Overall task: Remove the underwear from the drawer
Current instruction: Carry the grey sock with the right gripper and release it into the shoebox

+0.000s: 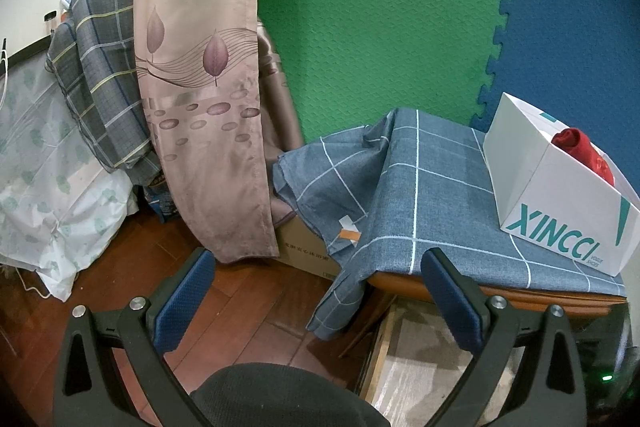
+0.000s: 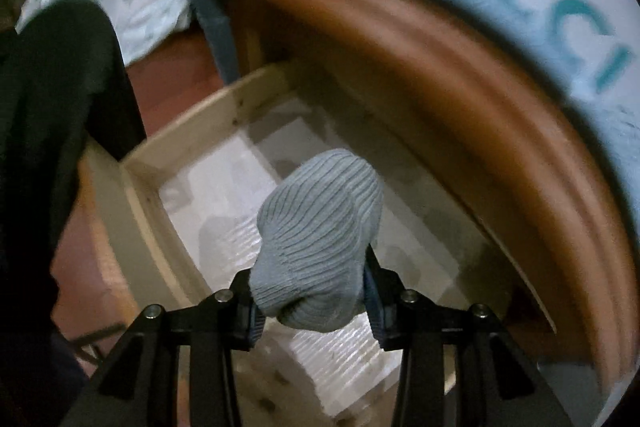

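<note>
The right claw (image 2: 312, 291) is clenched on a rolled-up piece of grey-blue ribbed underwear (image 2: 320, 239). The black fingers squeeze it from both sides, and the soft bundle bulges out in front of them. The underwear is up in the air, over the open drawer (image 2: 192, 163). The drawer has pale wood walls and a light paper lining on its bottom. It is pulled out from under the brown wooden edge of the surface (image 2: 460, 67). This view is blurry, so the bundle may be a rolled sock-like knit; its ribs are all that shows well.

The left claw (image 1: 316, 279) is released, with its two blue pads (image 1: 184, 303) wide apart and nothing between them. It hangs above the brown wood floor (image 1: 248, 291), just beside the corner of the surface.

A blue checked cloth (image 1: 420, 195) covers the surface and droops over its corner. On the cloth stands a white box (image 1: 560, 211) with teal letters. Something red (image 1: 580, 151) lies inside the box. Behind it are green and blue foam mats (image 1: 380, 19). A pinkish curtain (image 1: 200, 87) with leaf pictures hangs down to the left.
</note>
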Demonstrator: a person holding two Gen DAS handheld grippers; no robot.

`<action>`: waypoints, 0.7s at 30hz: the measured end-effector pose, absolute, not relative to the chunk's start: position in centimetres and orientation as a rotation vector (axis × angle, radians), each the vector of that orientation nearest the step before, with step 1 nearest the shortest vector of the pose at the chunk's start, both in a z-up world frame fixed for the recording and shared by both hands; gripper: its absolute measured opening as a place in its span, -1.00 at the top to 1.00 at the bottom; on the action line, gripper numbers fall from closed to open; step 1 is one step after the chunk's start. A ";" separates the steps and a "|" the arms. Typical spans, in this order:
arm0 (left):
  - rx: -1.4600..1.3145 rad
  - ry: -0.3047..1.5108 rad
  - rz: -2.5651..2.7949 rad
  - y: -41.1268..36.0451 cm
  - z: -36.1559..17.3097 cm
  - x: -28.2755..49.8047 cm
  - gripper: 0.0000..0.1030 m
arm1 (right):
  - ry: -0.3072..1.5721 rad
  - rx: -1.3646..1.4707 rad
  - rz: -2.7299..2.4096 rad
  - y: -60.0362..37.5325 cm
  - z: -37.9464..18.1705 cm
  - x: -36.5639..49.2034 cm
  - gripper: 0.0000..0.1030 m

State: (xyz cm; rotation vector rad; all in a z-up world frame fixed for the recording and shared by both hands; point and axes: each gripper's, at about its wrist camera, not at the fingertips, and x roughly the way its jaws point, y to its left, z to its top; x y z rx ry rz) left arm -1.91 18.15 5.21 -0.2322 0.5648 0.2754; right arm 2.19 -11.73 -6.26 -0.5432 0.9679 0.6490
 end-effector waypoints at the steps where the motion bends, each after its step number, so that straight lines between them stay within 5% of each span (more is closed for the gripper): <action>1: -0.233 0.566 0.275 18.2 5.2 -1.9 -0.97 | 0.954 -0.504 0.642 -12.4 -5.3 1.7 0.21; 21: -0.221 0.571 0.280 18.2 5.1 -2.1 -0.98 | 0.614 -0.119 0.486 -23.5 13.3 -2.3 0.21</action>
